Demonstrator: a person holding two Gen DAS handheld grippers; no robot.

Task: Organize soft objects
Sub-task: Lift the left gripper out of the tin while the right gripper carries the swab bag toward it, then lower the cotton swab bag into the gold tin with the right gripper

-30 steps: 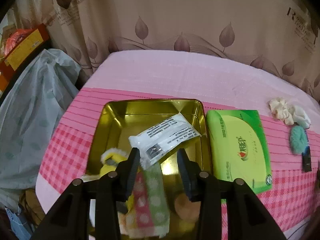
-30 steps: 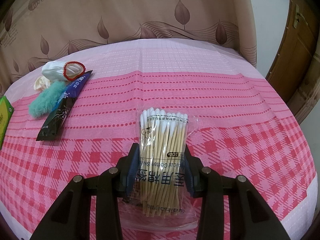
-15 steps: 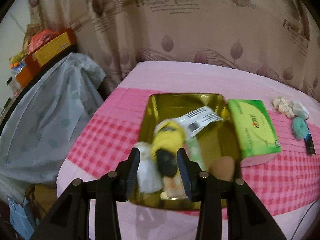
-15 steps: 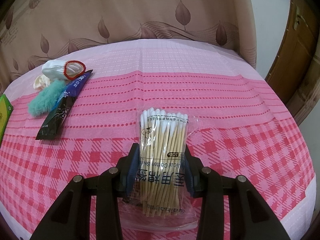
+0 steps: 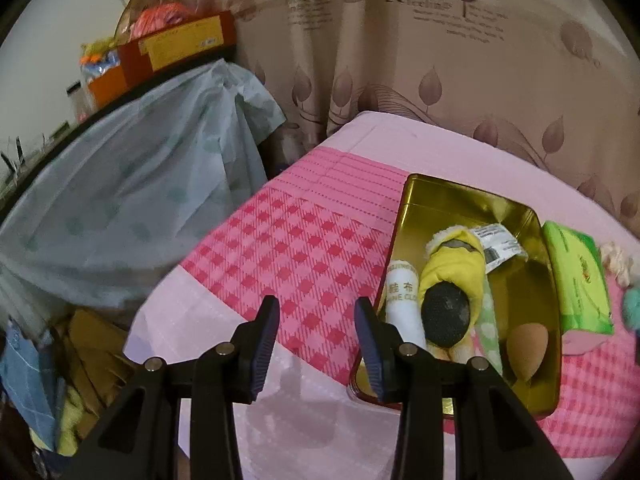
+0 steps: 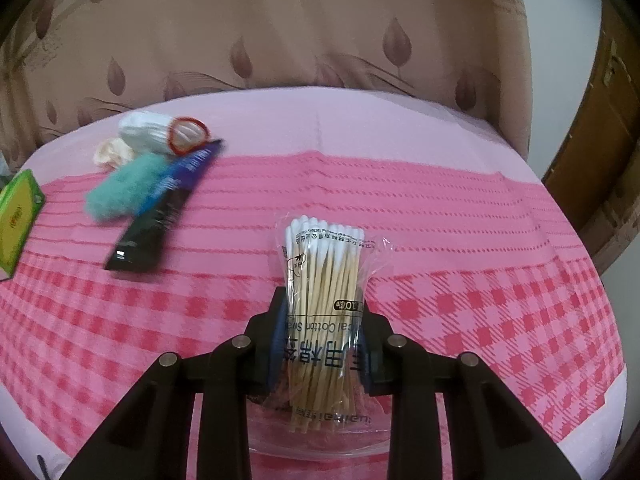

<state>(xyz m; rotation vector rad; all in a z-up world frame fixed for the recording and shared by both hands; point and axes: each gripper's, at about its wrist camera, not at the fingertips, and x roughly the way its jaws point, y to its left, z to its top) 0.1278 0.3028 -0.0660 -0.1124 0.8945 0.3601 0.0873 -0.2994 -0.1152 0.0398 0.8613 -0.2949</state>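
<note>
1. Right gripper (image 6: 320, 320) pinches the swab pack (image 6: 323, 280) at mid-length, pads pressed on both sides of the clear wrapper; jaws closing on it. White tips point away from the camera.
2. Swab pack sits over the pink checked cloth (image 6: 480, 240), near the front middle of the table; its lower end is under the gripper. Whether it is lifted or resting on the cloth, cannot tell.
3. Left gripper (image 5: 316, 320) spread, nothing between the jaws, over the cloth just left of the gold tin (image 5: 460, 196).
4. The tin lies open on the table near its left end. Inside: yellow plush (image 5: 456, 264) with a dark round end, white roll (image 5: 404, 300) along its left, white packet (image 5: 500, 244) toward the back, beige sponge (image 5: 528, 344) at front right, green-and-pink patterned cloth partly under the plush.
5. Green tissue pack (image 5: 580, 284) just beside the tin's right wall.
6. Right view, far left of the table: teal fluffy piece (image 6: 124, 192), dark tube (image 6: 160, 216) touching it, white sock with red rim (image 6: 160, 136) behind, cream scrunchie (image 6: 114, 152) beside the sock. All well apart from the swab pack.
7. Leaf-print curtain (image 6: 280, 40) behind the table; grey plastic sheet (image 5: 120, 200) over furniture at left.
</note>
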